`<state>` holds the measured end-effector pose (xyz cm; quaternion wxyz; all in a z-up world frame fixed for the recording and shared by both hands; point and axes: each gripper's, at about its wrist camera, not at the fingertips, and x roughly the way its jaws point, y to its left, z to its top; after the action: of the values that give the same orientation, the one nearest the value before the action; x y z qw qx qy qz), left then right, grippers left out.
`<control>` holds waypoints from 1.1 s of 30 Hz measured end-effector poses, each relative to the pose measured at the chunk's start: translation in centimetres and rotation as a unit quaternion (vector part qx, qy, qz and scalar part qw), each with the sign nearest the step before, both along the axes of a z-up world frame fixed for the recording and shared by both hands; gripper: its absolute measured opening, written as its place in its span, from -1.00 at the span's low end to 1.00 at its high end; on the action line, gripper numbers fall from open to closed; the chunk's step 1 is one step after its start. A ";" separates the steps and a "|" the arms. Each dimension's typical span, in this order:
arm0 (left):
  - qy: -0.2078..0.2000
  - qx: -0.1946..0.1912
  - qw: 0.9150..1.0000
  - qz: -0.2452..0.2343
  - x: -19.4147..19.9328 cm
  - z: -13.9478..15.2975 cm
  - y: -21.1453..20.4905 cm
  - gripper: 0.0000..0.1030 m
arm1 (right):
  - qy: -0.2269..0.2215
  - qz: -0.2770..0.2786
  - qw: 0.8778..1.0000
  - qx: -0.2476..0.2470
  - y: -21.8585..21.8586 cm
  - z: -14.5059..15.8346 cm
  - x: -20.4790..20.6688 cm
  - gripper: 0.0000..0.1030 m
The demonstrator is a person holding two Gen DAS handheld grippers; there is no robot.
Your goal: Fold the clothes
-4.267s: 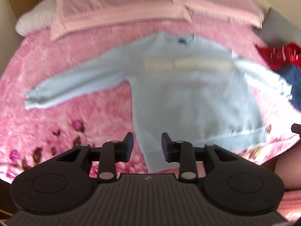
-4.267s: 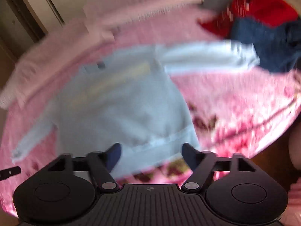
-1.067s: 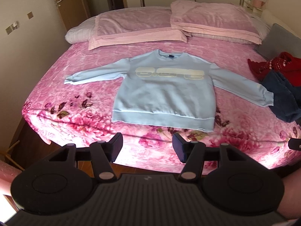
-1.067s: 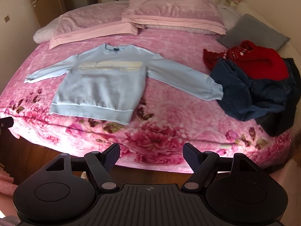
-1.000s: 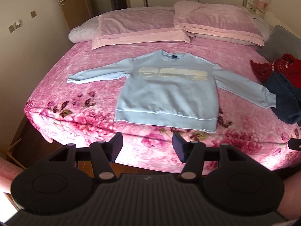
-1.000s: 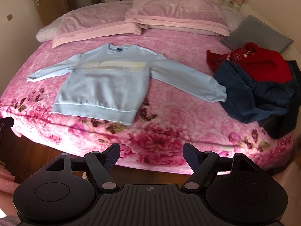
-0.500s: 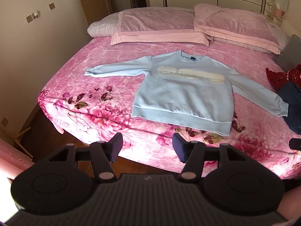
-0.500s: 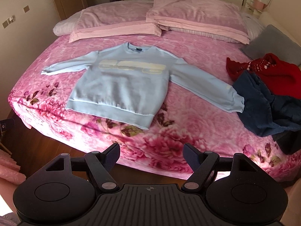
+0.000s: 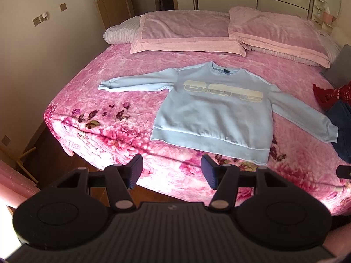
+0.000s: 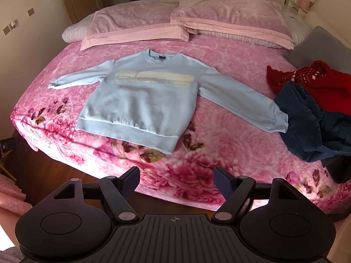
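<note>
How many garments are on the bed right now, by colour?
Light blue sweatshirt, spread flat: 1
Red knit garment, bunched: 1
Dark blue garment, bunched: 1
Total: 3. More may be hidden in the heap at the bed's right.

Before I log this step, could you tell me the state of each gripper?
Left gripper: open, holding nothing.
Right gripper: open, holding nothing.

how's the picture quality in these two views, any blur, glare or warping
Left wrist view: sharp, strong fisheye bending the walls; sunlight washes out the blanket at the bed's near edge. Right wrist view: the same warping, with the light blue sweatshirt and its chest lettering slightly soft; the glare strip on the near edge is milder.
</note>
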<state>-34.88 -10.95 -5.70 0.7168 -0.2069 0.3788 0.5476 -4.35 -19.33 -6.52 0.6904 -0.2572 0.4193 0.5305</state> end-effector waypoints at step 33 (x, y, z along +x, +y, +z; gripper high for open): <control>-0.042 -0.087 0.993 0.066 -9.0 -12.3 50.9 0.16 | -0.014 -0.267 0.962 0.052 29.3 -6.5 5.4 0.49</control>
<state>-43.87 39.96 -18.02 0.6732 -0.3159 0.3805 0.5497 1.07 9.95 -13.06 0.8253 -0.1071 0.4343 0.3446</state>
